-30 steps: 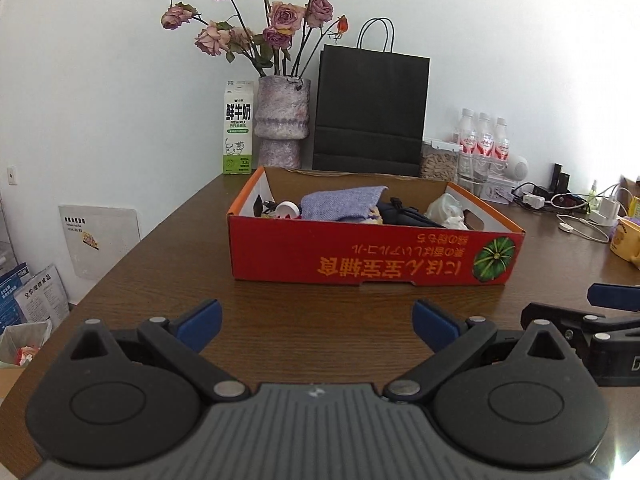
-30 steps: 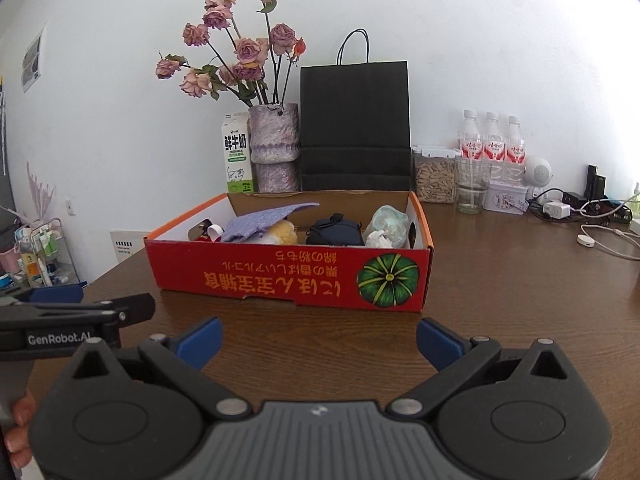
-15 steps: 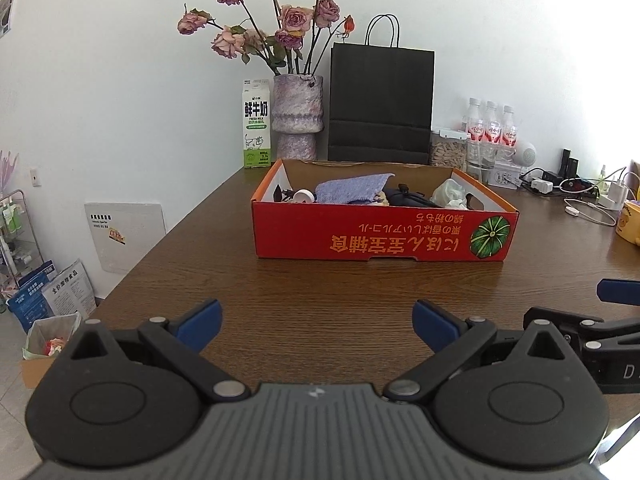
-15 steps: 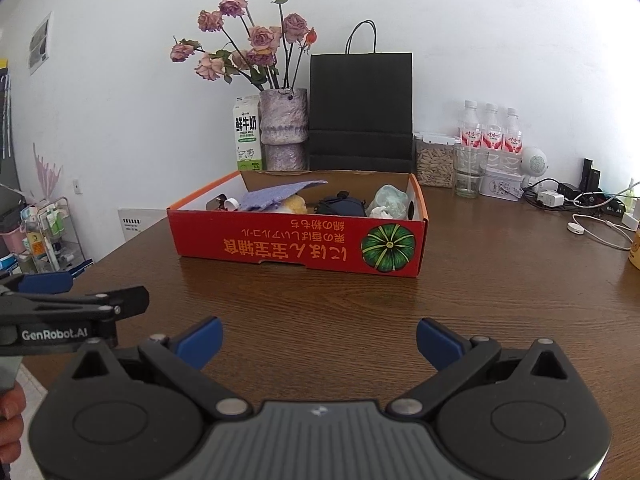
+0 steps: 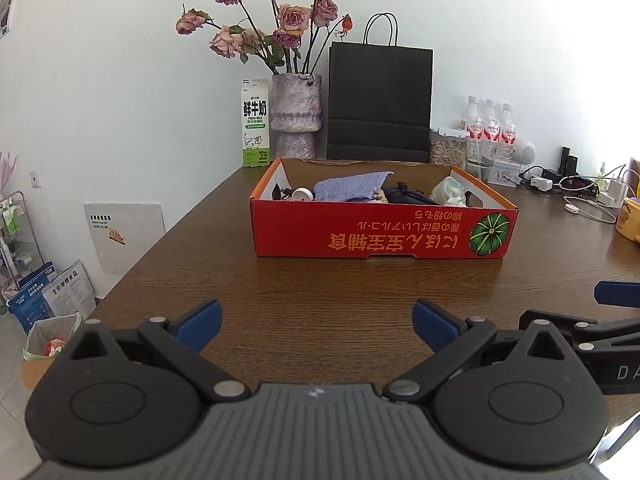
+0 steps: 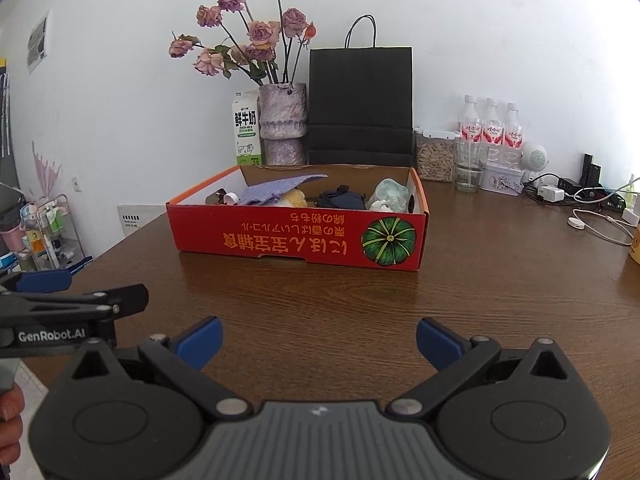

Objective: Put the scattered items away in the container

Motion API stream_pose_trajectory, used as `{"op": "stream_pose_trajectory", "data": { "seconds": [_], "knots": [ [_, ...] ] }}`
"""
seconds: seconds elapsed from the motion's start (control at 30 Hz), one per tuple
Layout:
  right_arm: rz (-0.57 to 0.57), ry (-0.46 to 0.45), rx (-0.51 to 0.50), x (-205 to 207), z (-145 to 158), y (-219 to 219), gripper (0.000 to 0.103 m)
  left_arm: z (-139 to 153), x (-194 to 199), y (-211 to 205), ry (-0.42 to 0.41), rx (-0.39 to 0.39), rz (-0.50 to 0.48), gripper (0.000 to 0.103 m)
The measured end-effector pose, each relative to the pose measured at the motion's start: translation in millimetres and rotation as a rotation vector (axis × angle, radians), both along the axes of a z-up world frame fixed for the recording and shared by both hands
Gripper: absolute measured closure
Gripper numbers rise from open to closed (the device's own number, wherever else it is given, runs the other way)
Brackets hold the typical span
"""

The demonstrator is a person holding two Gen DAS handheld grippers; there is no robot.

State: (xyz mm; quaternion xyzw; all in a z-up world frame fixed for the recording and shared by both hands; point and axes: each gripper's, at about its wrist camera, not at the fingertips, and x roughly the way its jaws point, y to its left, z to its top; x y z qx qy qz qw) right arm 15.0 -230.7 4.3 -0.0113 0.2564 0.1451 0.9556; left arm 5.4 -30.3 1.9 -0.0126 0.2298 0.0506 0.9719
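A red cardboard box (image 5: 380, 236) (image 6: 296, 236) stands on the brown wooden table (image 5: 320, 292). Inside lie a purple-blue cloth (image 5: 350, 190) (image 6: 276, 192), a dark pouch (image 6: 340, 200), a pale crumpled bag (image 6: 390, 196), a yellow item (image 6: 296, 199) and small things at the left end. My left gripper (image 5: 316, 324) is open and empty, well back from the box. My right gripper (image 6: 318, 340) is open and empty, also well back. Each gripper shows at the edge of the other's view.
Behind the box stand a milk carton (image 5: 255, 122), a vase of dried roses (image 5: 296, 114), a black paper bag (image 5: 380, 108), a jar (image 5: 447, 146), three water bottles (image 5: 490, 128). Chargers and cables (image 5: 580, 196) lie far right. The table's left edge drops to floor clutter (image 5: 44, 300).
Both grippers have drawn back from the box, which now looks smaller and farther. Both stay open and empty.
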Motion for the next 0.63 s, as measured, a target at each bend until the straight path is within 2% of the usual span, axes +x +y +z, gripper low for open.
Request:
{"op": "stream_pose_trajectory", "data": {
  "seconds": [0.63],
  "knots": [
    [0.002, 0.011, -0.002, 0.2, -2.6, 0.8, 0.0, -1.7, 0.5, 1.4, -0.007, -0.012, -0.012, 0.0]
  ]
}}
